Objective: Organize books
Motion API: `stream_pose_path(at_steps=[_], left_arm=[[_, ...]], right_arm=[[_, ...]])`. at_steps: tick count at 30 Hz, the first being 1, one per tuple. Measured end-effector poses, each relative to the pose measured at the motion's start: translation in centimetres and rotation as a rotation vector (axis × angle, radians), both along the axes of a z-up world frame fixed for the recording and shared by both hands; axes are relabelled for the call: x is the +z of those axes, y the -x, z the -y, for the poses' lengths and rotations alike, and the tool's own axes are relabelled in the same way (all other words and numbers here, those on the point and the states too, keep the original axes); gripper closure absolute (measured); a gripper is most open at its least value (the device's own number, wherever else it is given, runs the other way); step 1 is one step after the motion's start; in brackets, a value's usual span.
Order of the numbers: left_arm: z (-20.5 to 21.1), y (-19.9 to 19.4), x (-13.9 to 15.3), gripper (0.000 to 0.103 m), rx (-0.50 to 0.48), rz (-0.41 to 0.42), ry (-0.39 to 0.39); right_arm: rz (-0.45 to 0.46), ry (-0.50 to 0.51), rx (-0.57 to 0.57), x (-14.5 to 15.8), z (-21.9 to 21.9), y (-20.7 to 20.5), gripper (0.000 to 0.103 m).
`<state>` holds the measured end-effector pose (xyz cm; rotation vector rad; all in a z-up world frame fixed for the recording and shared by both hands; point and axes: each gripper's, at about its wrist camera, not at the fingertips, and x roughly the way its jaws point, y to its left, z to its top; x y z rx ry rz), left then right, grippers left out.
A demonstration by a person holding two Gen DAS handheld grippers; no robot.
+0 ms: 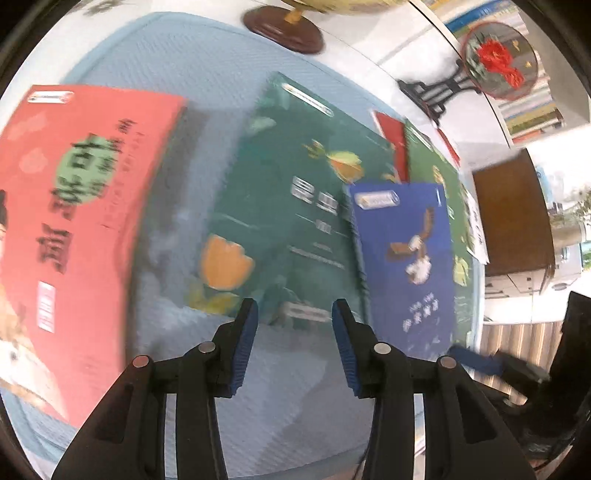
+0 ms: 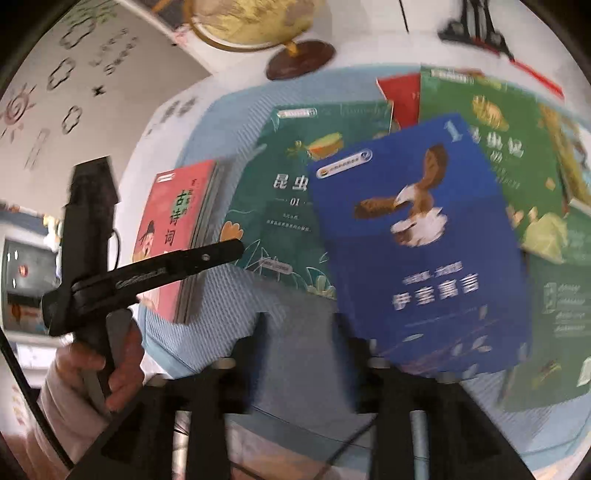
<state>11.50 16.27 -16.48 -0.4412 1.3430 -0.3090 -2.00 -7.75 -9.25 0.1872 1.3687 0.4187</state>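
Both tools hang over the books with nothing in them. Left hand-held gripper (image 1: 294, 334) has its blue pads (image 1: 245, 347) parted, the gap over the blue mat (image 1: 295, 406) just short of the teal book's near edge, gripping nothing. Right hand-held gripper (image 2: 301, 354) is blurred and dark, its jaws apart with only mat between them; the near corner of the blue book (image 2: 421, 236) lies just beside its right finger, not pinched.

That blue book, with a bird on its cover, lies flat and overlaps the teal book (image 1: 288, 206) to its left and a green book (image 2: 506, 155) behind it. A red book (image 2: 400, 98) peeks out behind those. Well apart to the left, the pink book (image 1: 74, 229) lies by itself on the mat.

From the right wrist view a person's hand (image 2: 110, 369) grips the handle of the left tool. At the back of the white bench (image 1: 354, 44) stands a globe (image 2: 258, 22) on a dark round base, and further right a round ornament (image 1: 498, 61) with a red flower on a black stand.
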Motion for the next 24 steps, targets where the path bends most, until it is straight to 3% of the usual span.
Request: stream_pose_path(at_steps=[3,9,12,15,19,22,24], left_arm=[[2.0,1.9,-0.3,0.063,-0.073,-0.008,0.015],[7.3,3.4,-2.1,0.063,-0.109,-0.073,0.070],[8.3,4.2,-2.5,0.063,-0.096,-0.101,0.067],[7.9,4.5,-2.9,0.063,-0.048,-0.104,0.095],[6.5,4.7,-3.6,0.063,0.023,-0.115,0.183],[5.4,5.0,-4.3,0.058,0.075,-0.119,0.268],[4.7,5.1,-4.8,0.050,0.112,-0.131,0.337]], right_arm=[[0.081,0.064,0.022,1.8,3.5,0.6,0.036],[0.005,0.014,-0.009,0.4,11.7,-2.8,0.036],[-0.090,-0.115,-0.038,-2.2,15.6,-5.5,0.036],[-0.169,-0.222,-0.006,-4.5,16.8,-6.7,0.036],[-0.198,-0.262,0.073,-6.8,16.6,-7.6,0.037],[-0.245,-0.415,0.099,-8.5,16.2,-8.4,0.038],[-0.249,-0.467,0.103,-9.1,15.9,-9.0,0.040]])
